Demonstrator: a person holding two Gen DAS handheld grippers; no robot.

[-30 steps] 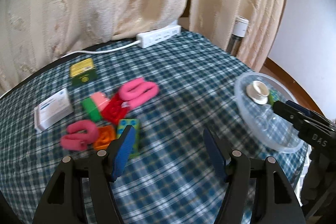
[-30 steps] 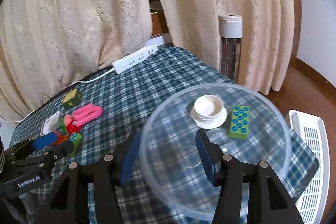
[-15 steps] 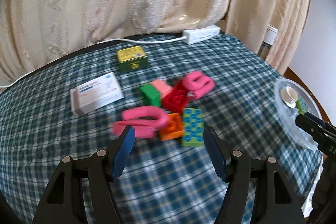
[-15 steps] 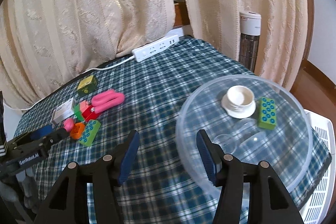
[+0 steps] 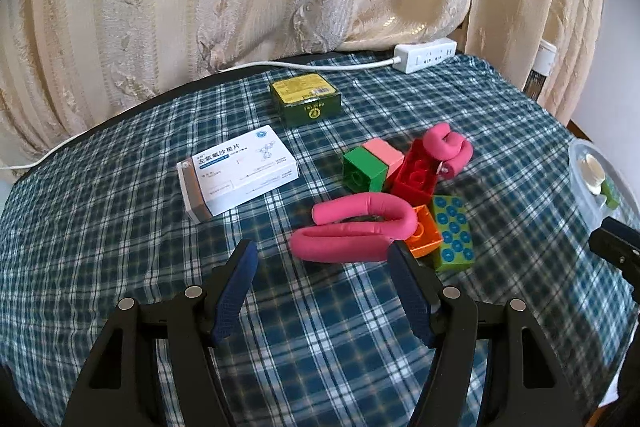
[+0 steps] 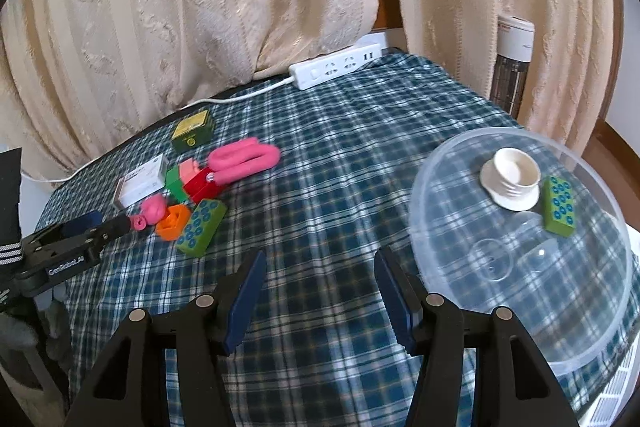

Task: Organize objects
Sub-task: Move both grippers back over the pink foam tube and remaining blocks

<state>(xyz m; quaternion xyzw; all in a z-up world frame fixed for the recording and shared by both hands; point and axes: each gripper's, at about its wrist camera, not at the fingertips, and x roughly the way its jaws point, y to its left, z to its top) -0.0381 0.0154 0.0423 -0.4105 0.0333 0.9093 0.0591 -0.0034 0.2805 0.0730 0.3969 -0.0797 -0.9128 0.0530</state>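
Two grippers, both with jaws apart and holding nothing. Left gripper [image 5: 322, 259] swung off the clear bowl [image 5: 580, 163] within the last second and now lined up on the toy pile — nearest pink foam roller [image 5: 360, 227] at 12 o'clock, just beyond the fingertips. Orange brick [image 5: 426, 233] and green studded brick [image 5: 454, 233] at 1 o'clock. Right gripper [image 6: 318, 277] pulled back from the bowl, now at its 2 o'clock, already containing a white cap [image 6: 512, 179] and one green brick [image 6: 558, 207]. Likely meaning: next pick imminent — roller first.
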